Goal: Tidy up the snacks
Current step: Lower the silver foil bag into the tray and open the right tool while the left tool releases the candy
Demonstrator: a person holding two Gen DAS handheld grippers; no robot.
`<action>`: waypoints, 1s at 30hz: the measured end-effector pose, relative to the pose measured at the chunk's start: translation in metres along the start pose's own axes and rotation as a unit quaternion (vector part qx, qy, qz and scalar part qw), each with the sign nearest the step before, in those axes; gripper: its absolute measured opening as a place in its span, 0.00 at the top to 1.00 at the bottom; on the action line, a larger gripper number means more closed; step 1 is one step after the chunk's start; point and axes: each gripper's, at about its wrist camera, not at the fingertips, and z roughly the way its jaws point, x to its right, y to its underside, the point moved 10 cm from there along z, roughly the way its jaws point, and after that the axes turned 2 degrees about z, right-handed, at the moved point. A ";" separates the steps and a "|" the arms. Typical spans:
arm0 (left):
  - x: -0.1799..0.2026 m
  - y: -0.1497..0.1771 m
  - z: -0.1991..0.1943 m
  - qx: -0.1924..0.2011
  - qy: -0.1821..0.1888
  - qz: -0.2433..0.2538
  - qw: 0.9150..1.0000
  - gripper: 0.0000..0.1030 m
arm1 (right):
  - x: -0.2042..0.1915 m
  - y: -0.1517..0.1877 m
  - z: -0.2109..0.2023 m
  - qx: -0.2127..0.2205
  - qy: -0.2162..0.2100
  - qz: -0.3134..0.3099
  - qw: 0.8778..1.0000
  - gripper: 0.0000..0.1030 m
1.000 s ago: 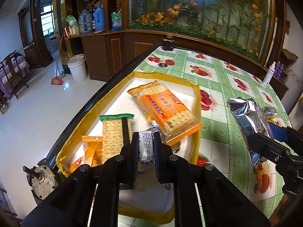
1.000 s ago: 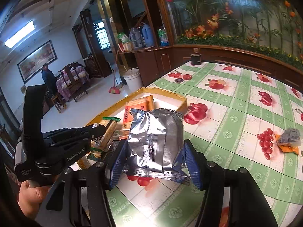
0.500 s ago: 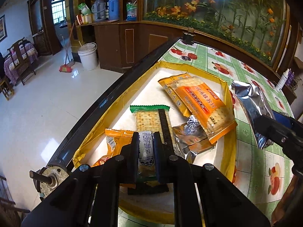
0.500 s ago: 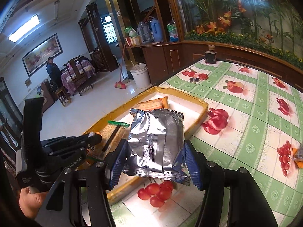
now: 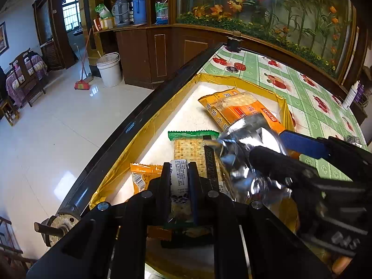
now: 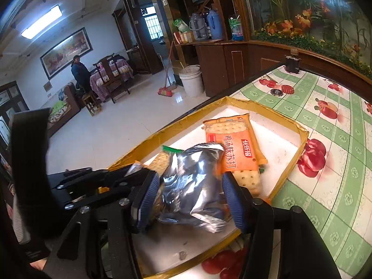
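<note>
A yellow-rimmed white tray (image 5: 232, 79) (image 6: 267, 105) lies at the table's left edge. In it are an orange cracker pack (image 5: 241, 111) (image 6: 234, 148), a green-ended cracker pack (image 5: 188, 144) and a small orange pack (image 5: 141, 174). My left gripper (image 5: 178, 166) is shut on a small white-wrapped snack (image 5: 179, 179), low over the tray's near end. My right gripper (image 6: 189, 195) holds a crumpled silver foil bag (image 6: 193, 181) (image 5: 246, 144) between its blue pads (image 6: 147, 195), and its jaws are closing on it. The bag hangs over the tray, just right of my left gripper.
A green cloth with fruit prints (image 6: 325, 139) covers the table right of the tray. Bottle caps (image 6: 282, 90) and a dark jar (image 6: 292, 64) sit at its far end. Left of the table's black edge (image 5: 130, 125), the floor holds a white bucket (image 5: 108, 69) and a broom. A person (image 6: 80, 72) stands far off.
My right gripper carried the silver bag left, from above the cloth to over the tray, and squeezed it tighter. My left gripper sank a little toward the tray's near end, still gripping the snack.
</note>
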 end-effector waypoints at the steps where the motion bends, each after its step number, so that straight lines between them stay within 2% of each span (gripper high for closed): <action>1: 0.000 -0.001 0.001 0.000 0.000 0.000 1.000 0.88 | 0.005 -0.002 0.003 0.000 0.010 -0.002 1.000 0.46; 8: 0.002 -0.004 0.003 0.000 -0.008 0.007 1.000 0.88 | 0.029 -0.014 0.011 0.003 0.017 0.014 1.000 0.46; 18: 0.003 -0.006 0.003 0.000 -0.027 0.008 1.000 0.85 | 0.043 -0.015 -0.014 0.025 0.017 0.034 0.999 0.46; 20: 0.002 -0.006 0.002 -0.002 -0.036 0.007 0.999 0.71 | 0.048 -0.014 -0.018 0.027 0.019 0.040 0.999 0.46; 22: 0.002 -0.008 0.000 0.003 -0.048 0.010 0.999 0.30 | 0.055 -0.012 -0.025 0.030 0.023 0.048 0.998 0.46; 23: 0.003 -0.009 -0.003 0.009 -0.049 0.012 0.999 0.24 | 0.059 -0.011 -0.028 0.032 0.025 0.053 0.998 0.46; 30: 0.014 -0.015 -0.014 0.022 -0.055 0.027 0.998 0.23 | 0.088 0.002 -0.055 0.044 0.040 0.083 0.995 0.45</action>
